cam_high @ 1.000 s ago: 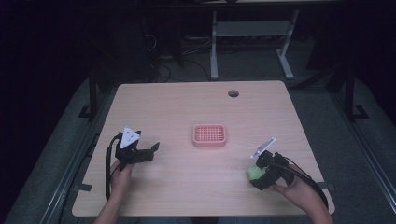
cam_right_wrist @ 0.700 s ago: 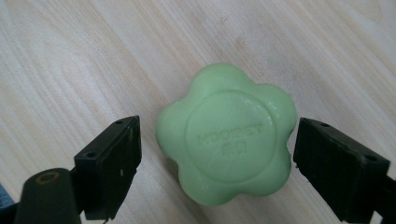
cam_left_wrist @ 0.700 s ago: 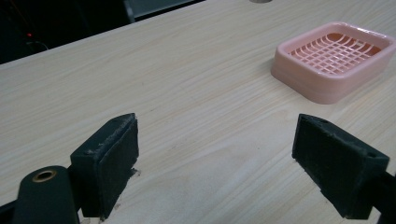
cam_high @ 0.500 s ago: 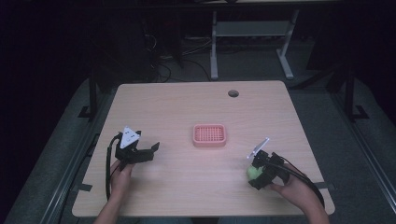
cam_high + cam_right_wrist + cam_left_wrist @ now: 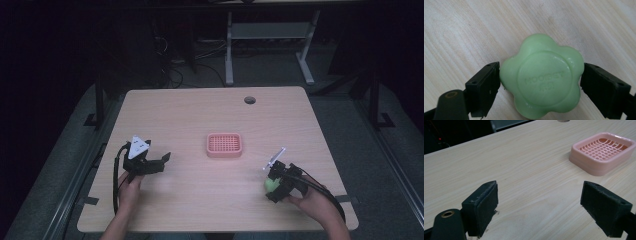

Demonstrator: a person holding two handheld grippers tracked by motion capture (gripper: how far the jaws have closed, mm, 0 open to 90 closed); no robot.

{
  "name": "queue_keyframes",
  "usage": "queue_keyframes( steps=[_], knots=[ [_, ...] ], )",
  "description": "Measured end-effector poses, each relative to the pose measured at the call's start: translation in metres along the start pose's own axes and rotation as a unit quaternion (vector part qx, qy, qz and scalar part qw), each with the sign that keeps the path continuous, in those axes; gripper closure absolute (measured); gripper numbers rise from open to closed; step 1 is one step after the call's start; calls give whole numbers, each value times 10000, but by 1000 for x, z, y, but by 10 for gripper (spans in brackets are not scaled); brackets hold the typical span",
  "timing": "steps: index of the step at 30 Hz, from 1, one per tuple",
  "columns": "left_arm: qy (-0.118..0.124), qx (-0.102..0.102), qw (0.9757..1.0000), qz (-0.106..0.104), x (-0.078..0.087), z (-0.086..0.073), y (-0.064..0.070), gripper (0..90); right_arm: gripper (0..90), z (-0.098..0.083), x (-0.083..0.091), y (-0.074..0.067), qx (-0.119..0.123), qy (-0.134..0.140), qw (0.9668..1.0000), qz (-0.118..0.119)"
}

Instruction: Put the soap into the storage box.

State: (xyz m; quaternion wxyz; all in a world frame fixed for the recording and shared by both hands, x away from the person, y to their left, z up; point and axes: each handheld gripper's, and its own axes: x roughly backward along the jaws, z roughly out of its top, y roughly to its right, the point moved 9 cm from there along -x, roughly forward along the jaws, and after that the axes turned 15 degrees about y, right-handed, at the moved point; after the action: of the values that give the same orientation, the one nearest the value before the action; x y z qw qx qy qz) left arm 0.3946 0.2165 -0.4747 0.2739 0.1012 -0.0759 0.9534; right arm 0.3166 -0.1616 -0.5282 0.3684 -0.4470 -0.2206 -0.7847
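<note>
Wooden table (image 5: 200, 120): right tool (image 5: 540, 82) clamps green soap (image 5: 541, 77).

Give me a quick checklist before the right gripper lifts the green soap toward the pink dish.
1. Soap sits between the right gripper jaws: ok, one jaw on each side.
2. Both jaws pressed firmly on the soap: cannot tell; they stand at its edges, contact unclear.
3. Soap lies flat on the table: ok.
4. Pink dish is empty: ok, its grid is bare.
5. Path from soap to dish is free: ok, bare wood between them in the high view.
6. Left gripper out of the way: ok, open, holding nothing, short of the dish.
</note>
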Motion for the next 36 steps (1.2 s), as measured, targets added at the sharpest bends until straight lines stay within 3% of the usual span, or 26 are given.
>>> queue_keyframes(
  steps=[20,36],
  knots=[
    [-10,10,10000,17,1,0,-1,143,238,0,-4,-1,52,-82,9999,46],
    [-8,-3,10000,20,1,0,-1,143,248,0,-4,0,43,-61,9999,106]
  ],
)
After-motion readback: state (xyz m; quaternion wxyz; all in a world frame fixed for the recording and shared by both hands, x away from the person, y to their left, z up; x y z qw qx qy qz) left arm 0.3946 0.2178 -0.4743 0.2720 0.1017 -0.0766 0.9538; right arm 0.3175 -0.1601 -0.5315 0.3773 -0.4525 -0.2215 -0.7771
